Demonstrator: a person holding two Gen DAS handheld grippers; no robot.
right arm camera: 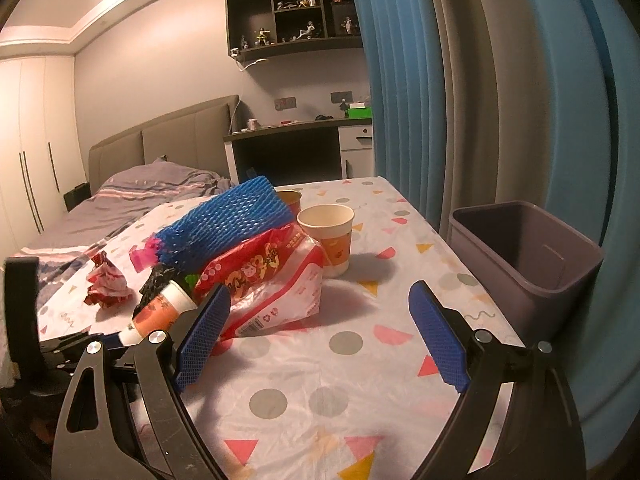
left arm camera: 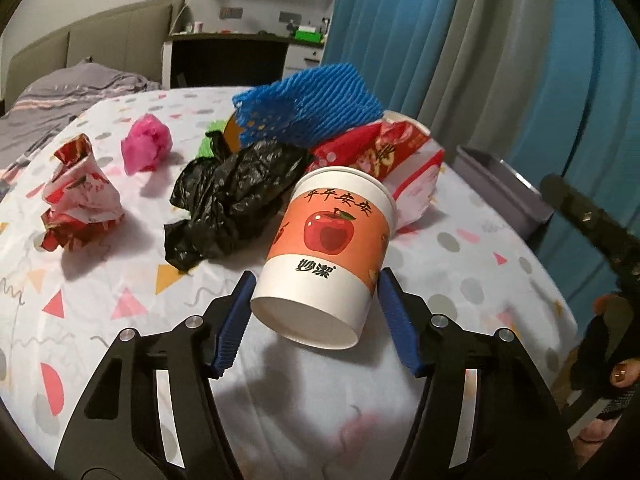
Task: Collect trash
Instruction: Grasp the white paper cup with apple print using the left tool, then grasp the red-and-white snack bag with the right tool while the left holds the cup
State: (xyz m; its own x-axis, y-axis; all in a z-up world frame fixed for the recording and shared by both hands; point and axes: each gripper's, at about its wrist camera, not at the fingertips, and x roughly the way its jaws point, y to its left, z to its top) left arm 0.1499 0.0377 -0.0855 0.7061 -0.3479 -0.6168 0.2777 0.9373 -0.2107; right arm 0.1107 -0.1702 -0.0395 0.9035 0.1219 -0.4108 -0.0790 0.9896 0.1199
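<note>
A paper cup with an apple print [left arm camera: 326, 252] lies tilted on the table, base toward me, between the blue pads of my open left gripper [left arm camera: 316, 284]; the pads stand beside its base without clearly touching. The same cup shows in the right wrist view [right arm camera: 160, 312]. Behind it lie a black plastic bag [left arm camera: 228, 196], blue foam netting [left arm camera: 308, 100], a red and white wrapper [left arm camera: 392, 160], a pink wad [left arm camera: 146, 144] and a crumpled red-white wrapper [left arm camera: 76, 196]. My right gripper [right arm camera: 320, 320] is open and empty above the tablecloth. A purple bin [right arm camera: 528, 264] stands at the table's right edge.
An upright paper cup [right arm camera: 330, 236] and a second cup [right arm camera: 289, 199] behind the netting stand on the table [right arm camera: 320, 380]. Blue curtains [right arm camera: 420, 80] hang to the right. A bed [right arm camera: 120, 208] and desk [right arm camera: 288, 148] lie beyond.
</note>
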